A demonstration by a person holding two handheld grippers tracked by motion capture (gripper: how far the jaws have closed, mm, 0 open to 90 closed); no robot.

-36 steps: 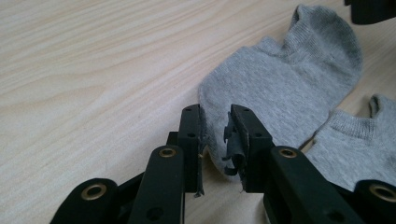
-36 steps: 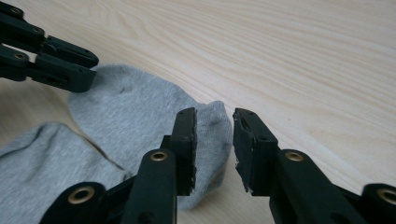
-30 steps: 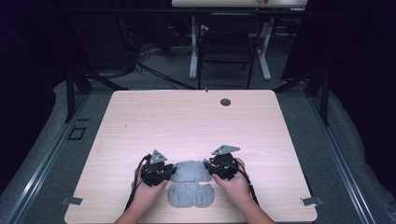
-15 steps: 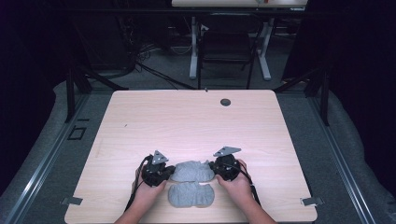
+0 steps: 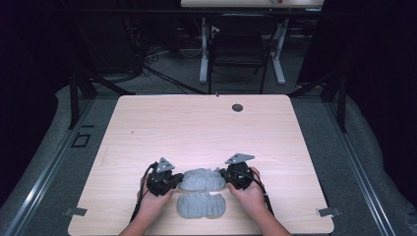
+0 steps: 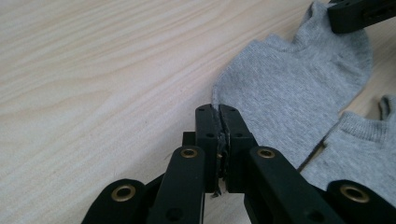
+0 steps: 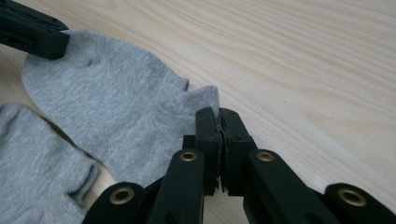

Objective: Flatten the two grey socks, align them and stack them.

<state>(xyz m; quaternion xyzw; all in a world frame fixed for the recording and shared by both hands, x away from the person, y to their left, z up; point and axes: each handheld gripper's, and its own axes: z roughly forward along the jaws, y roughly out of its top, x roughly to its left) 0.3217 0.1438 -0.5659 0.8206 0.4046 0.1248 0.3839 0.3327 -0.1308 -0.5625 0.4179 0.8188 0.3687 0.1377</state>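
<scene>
The jaws of the left gripper [image 5: 173, 181] are seen pressed together on the edge of the far grey sock [image 5: 201, 179], a thin fold of fabric pinched between the pads [image 6: 208, 126]; those of the right gripper [image 5: 229, 178] are likewise clamped on the opposite end of the same sock, at its cuff. Both pairs have just been closing, with the sock's fabric between them.

The far grey sock is laid flat near the 6 o'clock edge of the wooden table [image 5: 206, 128], stretched between the two grippers — the left at its 9 o'clock end, the right at its 3 o'clock end. A second grey sock [image 5: 200, 205] is found just at the 6 o'clock side of the first, almost touching it and gripped by nothing. A small dark round grommet [image 5: 237, 107] is set well apart toward 12 o'clock. Beyond the table, a chair [image 5: 236, 54] and desk legs are made out in the dark. Nothing is placed between the grippers and the sock.

Against the earlier frames, the hands and both socks are found in the same places — only the jaws have been drawn shut.
</scene>
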